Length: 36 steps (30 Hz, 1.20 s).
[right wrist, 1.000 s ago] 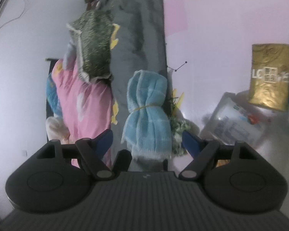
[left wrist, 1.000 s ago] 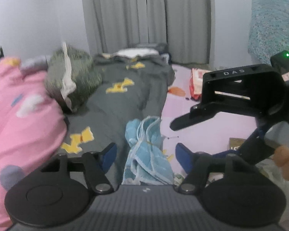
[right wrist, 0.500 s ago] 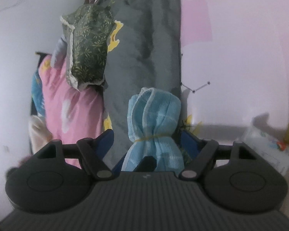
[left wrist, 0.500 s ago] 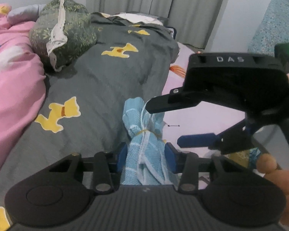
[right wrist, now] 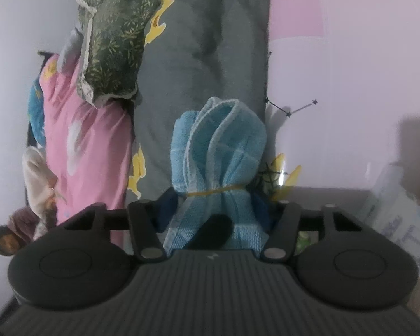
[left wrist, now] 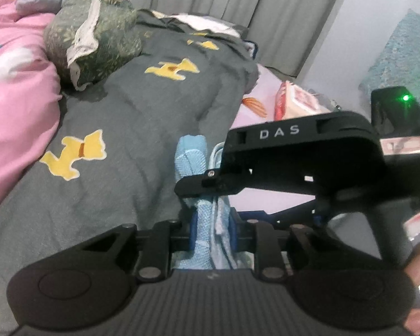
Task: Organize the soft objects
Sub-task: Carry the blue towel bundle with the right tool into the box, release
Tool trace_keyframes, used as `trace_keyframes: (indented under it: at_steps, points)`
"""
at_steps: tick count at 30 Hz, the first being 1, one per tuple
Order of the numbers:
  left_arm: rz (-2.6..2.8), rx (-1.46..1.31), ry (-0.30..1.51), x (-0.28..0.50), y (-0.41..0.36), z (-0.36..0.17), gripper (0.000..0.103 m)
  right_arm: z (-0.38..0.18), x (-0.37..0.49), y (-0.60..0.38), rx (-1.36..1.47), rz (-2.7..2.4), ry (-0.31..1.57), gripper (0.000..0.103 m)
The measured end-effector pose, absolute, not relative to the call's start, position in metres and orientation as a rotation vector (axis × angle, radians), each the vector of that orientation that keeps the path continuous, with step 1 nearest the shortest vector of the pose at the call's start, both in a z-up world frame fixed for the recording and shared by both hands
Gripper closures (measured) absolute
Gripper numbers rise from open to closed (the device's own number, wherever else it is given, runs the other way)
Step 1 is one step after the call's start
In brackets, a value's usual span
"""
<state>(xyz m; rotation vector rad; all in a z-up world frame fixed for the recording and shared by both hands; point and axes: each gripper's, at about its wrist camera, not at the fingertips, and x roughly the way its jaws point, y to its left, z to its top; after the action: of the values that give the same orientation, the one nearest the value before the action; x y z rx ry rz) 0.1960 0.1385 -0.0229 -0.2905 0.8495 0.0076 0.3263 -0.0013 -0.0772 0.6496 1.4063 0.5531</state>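
Both of my claws, the left claw (left wrist: pixel 212 227) and the right claw (right wrist: pixel 213 209), are clamped on the blue towel (right wrist: pixel 219 151) low in the frame, over the grey quilt (left wrist: pixel 131 117), probably to steady the floppy bundle, and only the right view shows its yellow rubber band (right wrist: pixel 218 191).

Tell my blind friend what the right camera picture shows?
The right hand-held gripper is squeezing a rolled blue towel tied with a yellow rubber band. Behind it are a gray blanket, a green pillow and a pink blanket.
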Motion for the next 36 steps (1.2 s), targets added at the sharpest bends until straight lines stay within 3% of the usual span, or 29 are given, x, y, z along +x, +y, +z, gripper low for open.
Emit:
trace_keyframes:
  at_steps: [20,36]
  points:
    - [-0.17,-0.134,0.648,0.147,0.045,0.063,0.08,0.013,0.267,-0.106,0.805,0.585,1.13,0.059]
    - [-0.624,0.059,0.595,0.111,-0.147,0.086,0.08,0.067,0.16,-0.324,0.897,0.316,0.856,0.061]
